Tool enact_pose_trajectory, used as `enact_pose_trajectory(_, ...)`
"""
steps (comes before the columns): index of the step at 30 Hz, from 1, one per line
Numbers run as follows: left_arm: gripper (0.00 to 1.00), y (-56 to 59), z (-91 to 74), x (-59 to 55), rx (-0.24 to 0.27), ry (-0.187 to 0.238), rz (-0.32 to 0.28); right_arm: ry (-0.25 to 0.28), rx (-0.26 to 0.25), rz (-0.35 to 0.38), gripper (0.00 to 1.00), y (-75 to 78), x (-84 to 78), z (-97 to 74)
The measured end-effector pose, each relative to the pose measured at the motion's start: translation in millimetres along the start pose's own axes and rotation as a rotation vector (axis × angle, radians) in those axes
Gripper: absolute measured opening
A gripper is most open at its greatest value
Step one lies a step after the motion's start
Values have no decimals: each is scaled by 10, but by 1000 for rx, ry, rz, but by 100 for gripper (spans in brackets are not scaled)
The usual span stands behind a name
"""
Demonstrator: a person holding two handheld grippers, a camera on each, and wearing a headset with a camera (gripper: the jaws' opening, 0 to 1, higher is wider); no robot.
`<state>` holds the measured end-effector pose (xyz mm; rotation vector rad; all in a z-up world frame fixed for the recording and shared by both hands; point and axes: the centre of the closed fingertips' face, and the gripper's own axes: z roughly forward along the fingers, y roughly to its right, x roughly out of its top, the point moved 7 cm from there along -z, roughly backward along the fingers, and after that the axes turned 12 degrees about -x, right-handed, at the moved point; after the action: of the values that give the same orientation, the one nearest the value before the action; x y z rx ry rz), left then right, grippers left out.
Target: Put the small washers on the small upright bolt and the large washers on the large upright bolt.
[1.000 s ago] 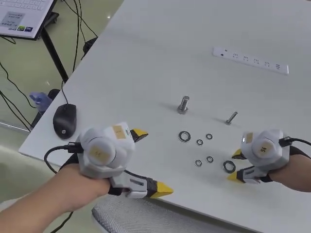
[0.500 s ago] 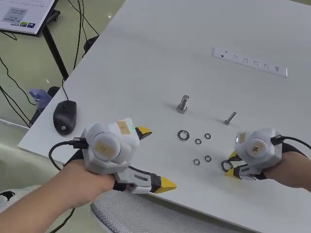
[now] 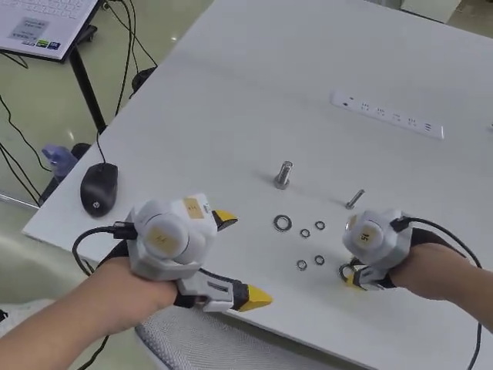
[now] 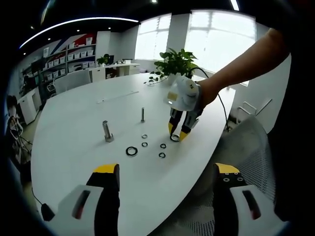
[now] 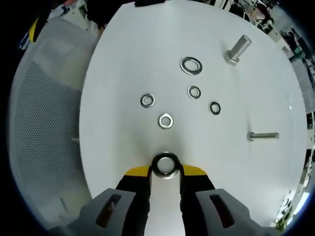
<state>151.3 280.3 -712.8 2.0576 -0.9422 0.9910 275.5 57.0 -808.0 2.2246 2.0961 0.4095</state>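
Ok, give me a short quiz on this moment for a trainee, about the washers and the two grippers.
1. How many small washers lie loose on the table?
2. True or false: the left gripper has its jaws closed.
3. What sits between the tips of the right gripper? A) a small washer B) a large washer C) a nut
Key: 1 four; 2 false; 3 B.
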Motion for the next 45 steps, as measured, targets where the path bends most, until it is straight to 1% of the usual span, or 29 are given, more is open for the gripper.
enact_pose_trajectory(4,76,22,-48,-21,6,2,-5,18,6,52,22,6,-20,8)
enact_pose_trajectory(8,75,27,-83,-49,14,-1,-12,20,15,72,22,12,-23,11)
enact_pose_trajectory(12,75,24,-92,-58,14,3,-19,9,28,75,22,44,-21,-15)
enact_pose_trajectory(20,75,-6,-67,-57,13,-1,-19,1,37,57,22,142,55,-164)
enact_pose_trajectory(25,75,-31,-82,-50,15,4,-16,3,42,51,22,248,162,-287)
enact_pose_trajectory(29,75,-58,-98,-64,20,6,-16,15,35,42,22,348,259,-373)
enact_pose_trajectory(31,76,-70,-109,-63,22,15,-21,20,29,31,22,391,306,-419)
enact_pose_trajectory(33,77,-76,-115,-59,25,24,-24,28,24,30,22,446,360,-465)
enact_pose_trajectory(36,81,-104,-120,-62,36,24,-19,40,18,24,22,488,440,-535)
enact_pose_trajectory(38,83,-116,-119,-65,39,24,-19,46,15,18,22,513,521,-604)
enact_pose_trajectory(40,84,-130,-117,-66,42,22,-18,63,19,20,22,545,606,-664)
enact_pose_trajectory(45,89,-157,-104,-56,54,22,-5,78,10,2,22,690,784,-772)
